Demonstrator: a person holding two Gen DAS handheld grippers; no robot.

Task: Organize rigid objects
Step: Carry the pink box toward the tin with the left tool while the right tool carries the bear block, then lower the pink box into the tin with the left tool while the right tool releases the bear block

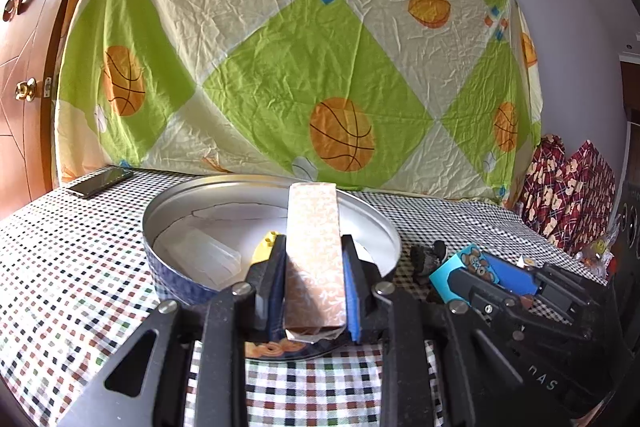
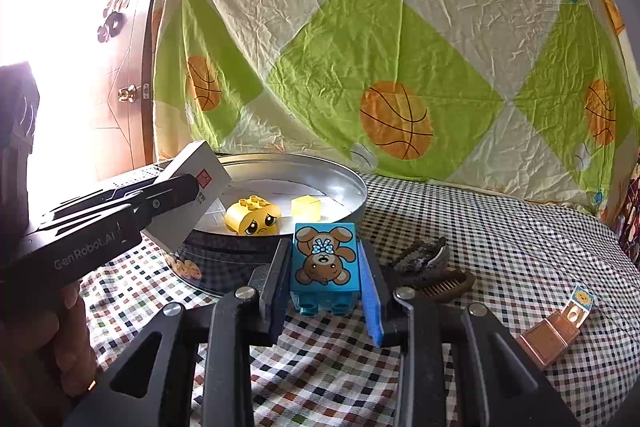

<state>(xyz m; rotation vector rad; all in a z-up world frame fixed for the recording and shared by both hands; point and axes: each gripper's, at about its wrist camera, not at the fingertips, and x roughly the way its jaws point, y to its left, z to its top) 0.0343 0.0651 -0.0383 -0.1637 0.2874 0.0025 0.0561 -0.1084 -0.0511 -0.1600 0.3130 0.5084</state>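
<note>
My left gripper (image 1: 314, 283) is clamped on a tall patterned box (image 1: 314, 251), both pads pressed flat against its long sides. I hold the box upright over the near rim of the round tin (image 1: 256, 193); its far end reaches out above the tin's inside. From the right wrist view the same box (image 2: 192, 195) shows white sides with a small red mark and tilts over the tin's left edge (image 2: 320, 167).

Inside the tin: a yellow face block (image 2: 254, 215), near the front wall, a pale yellow cube (image 2: 306, 207) just right of it and farther back, and a clear plastic piece (image 1: 200, 255) on the left side of the floor.

My right gripper (image 2: 326, 275) is closed on a blue bear block (image 2: 324, 263), jaws narrow, pads against its left and right faces, studs-socket end toward me. The block sits just right of the tin, near its outer wall; whether it touches the checkered cloth on the bench (image 2: 520, 247) I cannot tell.

Right of the gripper lie a dark comb (image 2: 440, 285) with a dark lumpy item (image 2: 424, 255) beside it, and nearer right a copper-coloured flat case (image 2: 552, 335). A phone (image 1: 100, 182) lies far left on the bench.
</note>
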